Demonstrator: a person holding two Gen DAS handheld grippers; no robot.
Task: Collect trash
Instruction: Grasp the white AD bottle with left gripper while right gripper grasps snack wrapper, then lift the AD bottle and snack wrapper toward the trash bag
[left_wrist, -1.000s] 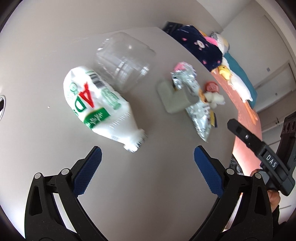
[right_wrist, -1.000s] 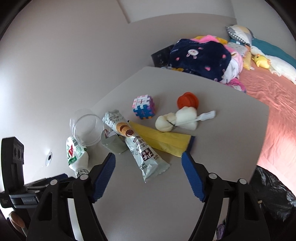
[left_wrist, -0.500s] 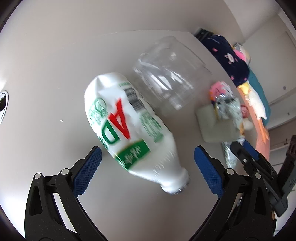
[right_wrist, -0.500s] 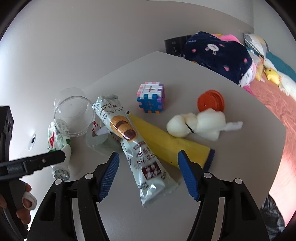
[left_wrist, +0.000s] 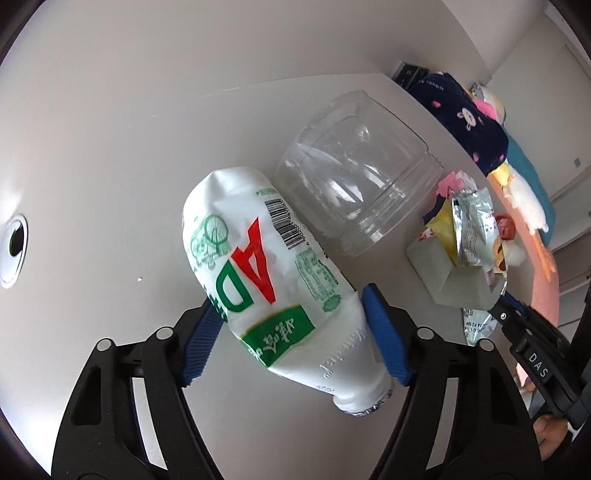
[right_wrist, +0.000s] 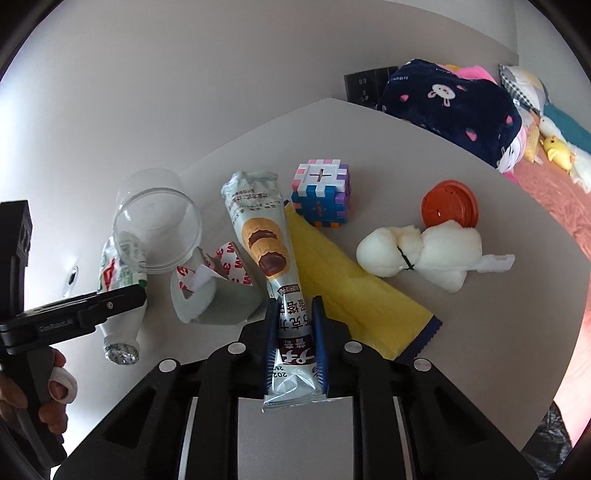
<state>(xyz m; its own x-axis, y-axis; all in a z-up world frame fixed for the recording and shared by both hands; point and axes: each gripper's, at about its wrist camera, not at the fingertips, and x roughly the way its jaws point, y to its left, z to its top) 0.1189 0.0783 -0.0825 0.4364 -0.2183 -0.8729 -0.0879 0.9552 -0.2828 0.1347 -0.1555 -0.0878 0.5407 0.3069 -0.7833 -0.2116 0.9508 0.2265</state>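
A crumpled white plastic bottle with red and green print (left_wrist: 273, 288) is clamped on the grey desk (left_wrist: 110, 155) between the blue fingers (left_wrist: 384, 347) of the left gripper (left_wrist: 291, 343), beside a clear plastic jar (left_wrist: 358, 177). Further right, a long silver snack wrapper (right_wrist: 273, 280) is pinched between the fingers of the right gripper (right_wrist: 295, 343), lying across a yellow packet (right_wrist: 354, 295).

We look down along each claw, close over the tabletop (right_wrist: 424, 147); both views share the white bottle (left_wrist: 273, 280) and the clear jar (left_wrist: 362, 177), seen from opposite sides.
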